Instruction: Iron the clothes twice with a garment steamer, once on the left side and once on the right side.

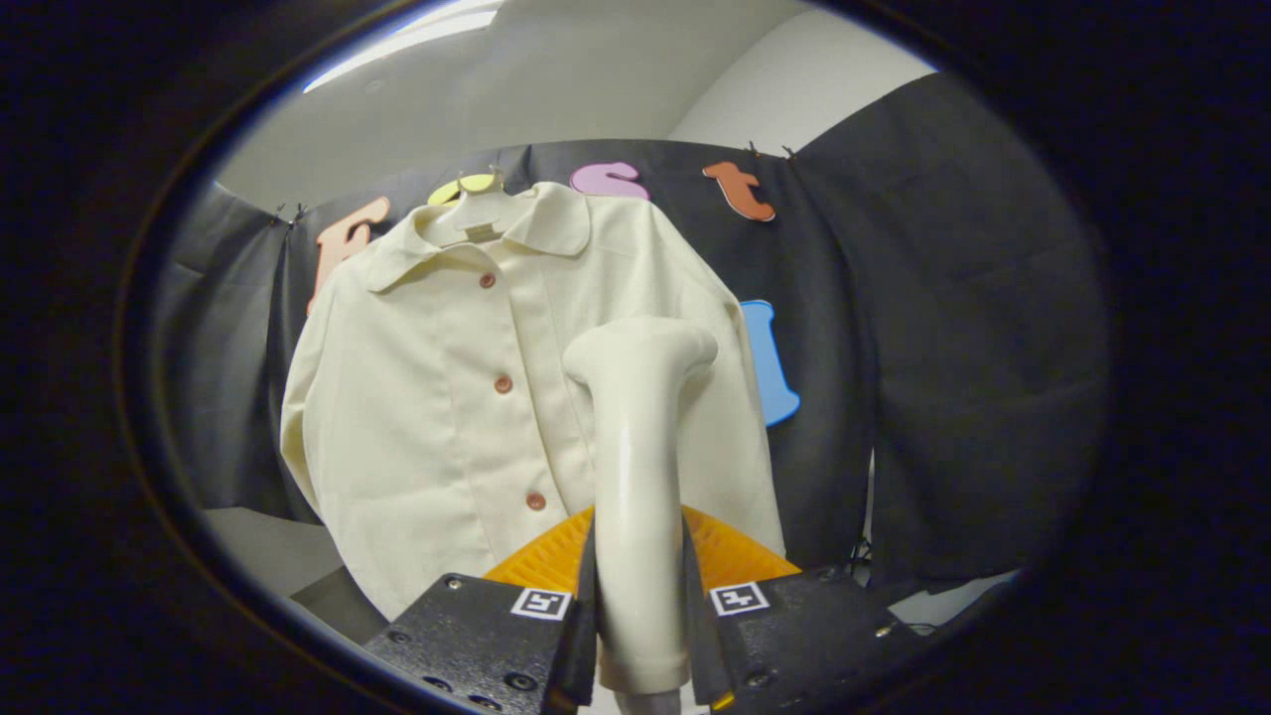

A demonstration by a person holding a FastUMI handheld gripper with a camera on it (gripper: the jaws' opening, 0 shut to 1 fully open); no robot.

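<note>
- The gripper (638,596) is clamped on the handle of a cream garment steamer (635,477), one finger pressed flat against each side of the handle, so the claw is pinching it firmly.
- The steamer stands roughly upright between the fingers, its handle rising past them and bending at the top into a rounded head (645,353) that tips over towards the right side.
- Beyond the steamer hangs a cream button-front shirt (447,397) on a pale hanger (475,214), in front of the black cloth wall (943,348) of the booth.
- The shirt has a wide flat collar (551,223) and a line of small reddish-brown buttons (503,383) running down its front placket; three of them are plain to see.
- The steamer head sits in front of the shirt's right half as I look at it, just beside the placket and about level with the middle button; whether it touches the fabric I cannot tell.
- One long sleeve (298,417) hangs loose down the far side of the shirt from the steamer.
- Just behind the fingers, at the foot of the steamer handle, a ribbed orange part (551,556) shows on either side.
- Each finger block carries a small square black-and-white marker (541,603) on its top face.
- Above the cloth wall runs a pale ceiling with a bright strip light (417,40).
</note>
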